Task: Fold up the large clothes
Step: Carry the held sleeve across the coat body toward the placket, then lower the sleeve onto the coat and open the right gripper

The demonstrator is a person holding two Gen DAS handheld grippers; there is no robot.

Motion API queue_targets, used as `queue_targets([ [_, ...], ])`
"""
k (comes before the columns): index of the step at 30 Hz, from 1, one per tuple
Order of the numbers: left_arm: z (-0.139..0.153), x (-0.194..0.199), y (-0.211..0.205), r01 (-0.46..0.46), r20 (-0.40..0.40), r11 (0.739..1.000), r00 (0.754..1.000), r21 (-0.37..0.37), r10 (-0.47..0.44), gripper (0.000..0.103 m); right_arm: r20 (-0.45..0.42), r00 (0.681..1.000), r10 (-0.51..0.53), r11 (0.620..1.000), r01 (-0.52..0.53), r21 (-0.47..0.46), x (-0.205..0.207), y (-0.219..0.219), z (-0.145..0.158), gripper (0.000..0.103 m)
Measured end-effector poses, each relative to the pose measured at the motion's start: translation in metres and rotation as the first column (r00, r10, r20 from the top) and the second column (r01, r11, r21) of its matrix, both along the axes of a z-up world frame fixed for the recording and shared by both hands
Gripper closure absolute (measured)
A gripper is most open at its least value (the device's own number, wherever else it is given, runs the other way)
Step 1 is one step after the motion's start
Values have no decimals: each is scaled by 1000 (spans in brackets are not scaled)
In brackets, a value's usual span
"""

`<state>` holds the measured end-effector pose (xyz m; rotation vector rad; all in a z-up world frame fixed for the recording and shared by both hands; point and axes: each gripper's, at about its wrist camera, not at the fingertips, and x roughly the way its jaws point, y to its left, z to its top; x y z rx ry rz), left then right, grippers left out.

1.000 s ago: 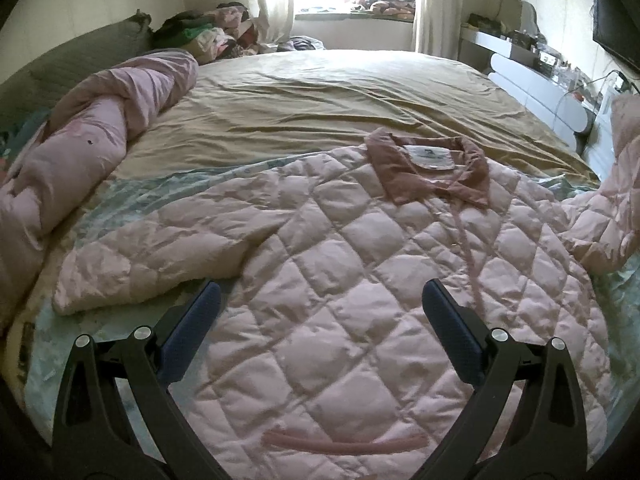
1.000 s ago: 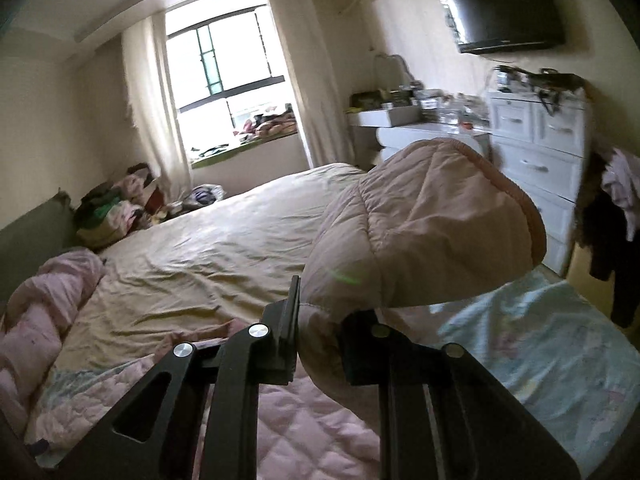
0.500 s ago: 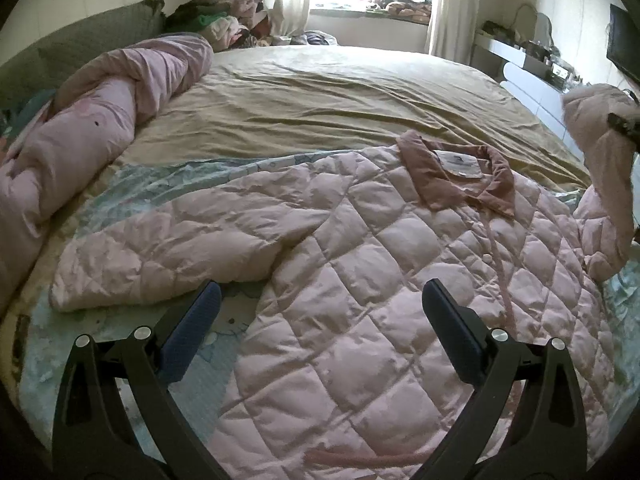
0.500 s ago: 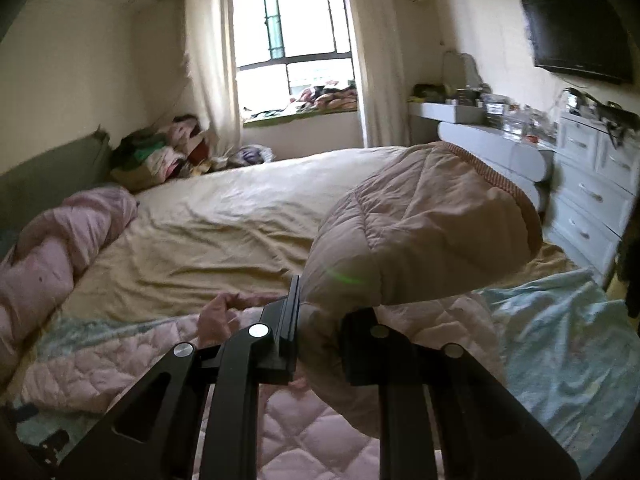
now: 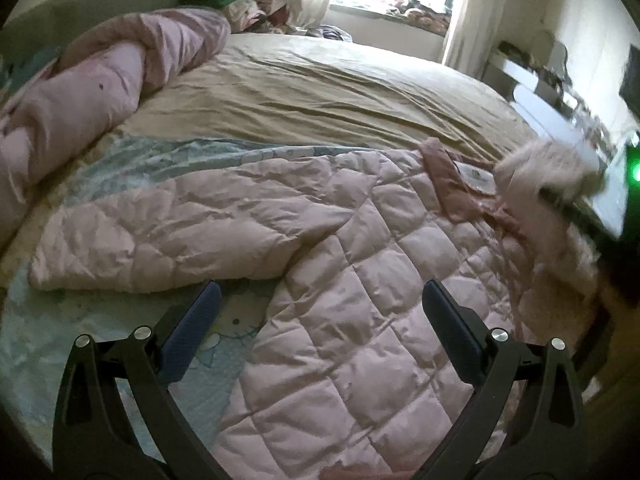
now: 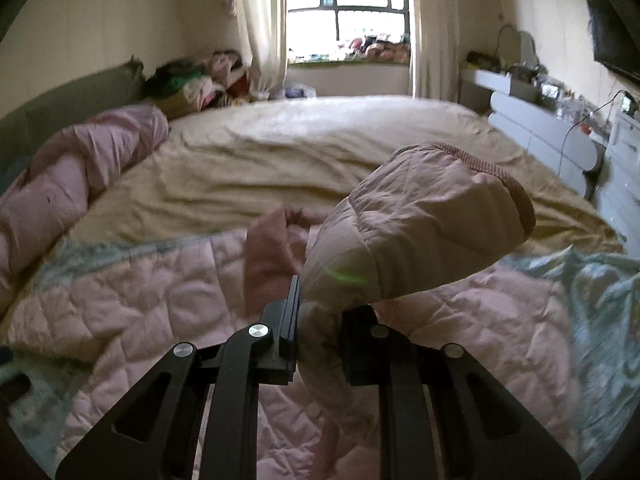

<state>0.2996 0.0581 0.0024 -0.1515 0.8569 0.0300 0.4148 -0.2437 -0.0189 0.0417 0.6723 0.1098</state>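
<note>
Here, jacket: the pink quilted jacket lies spread front-up on the bed, collar toward the window.
Right gripper: clenched on the jacket's sleeve, holding its cuff up over the body.
Left gripper: jaws spread wide, empty, above the jacket's lower half.
Other sleeve: flat, stretched out sideways on the blue sheet.

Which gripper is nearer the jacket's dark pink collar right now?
Right. The right gripper, shut on the quilted pink sleeve, sits just short of the collar; the left gripper hangs open over the jacket's lower body.
</note>
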Motion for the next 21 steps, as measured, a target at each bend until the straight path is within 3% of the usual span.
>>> queue_targets([
  [4,-10,8,-2,-13,-14,999,1000,-31,13,8,-86,996,14,999,-11,44,2,6,-37,81],
  [6,-16,11,-5,-19,-17,999,1000,-34,18,8,-120,993,6,994,7,108,-1,-2,-45,67],
  [8,-23,13,-6,-21,-25,998,1000,-59,19,8,-137,990,-31,980,57,191,-8,-12,-50,40],
  [9,-27,14,-6,-19,-30,997,999,-73,17,8,-138,989,-61,970,92,227,-11,-18,-51,38],
  [12,-39,17,-10,-12,-49,996,999,-89,7,8,-120,988,-98,933,133,333,-15,-34,-46,41],
  [14,-44,17,-12,-2,-62,996,998,-94,-4,8,-64,995,-74,936,91,339,-18,-30,-35,72],
  [17,-45,19,-9,13,-69,993,997,-121,-22,8,-19,1000,0,968,5,251,-20,-4,-24,73],
  [21,-39,25,6,6,-67,984,998,-177,-18,8,-26,993,118,981,-112,160,-21,33,-28,71],
])
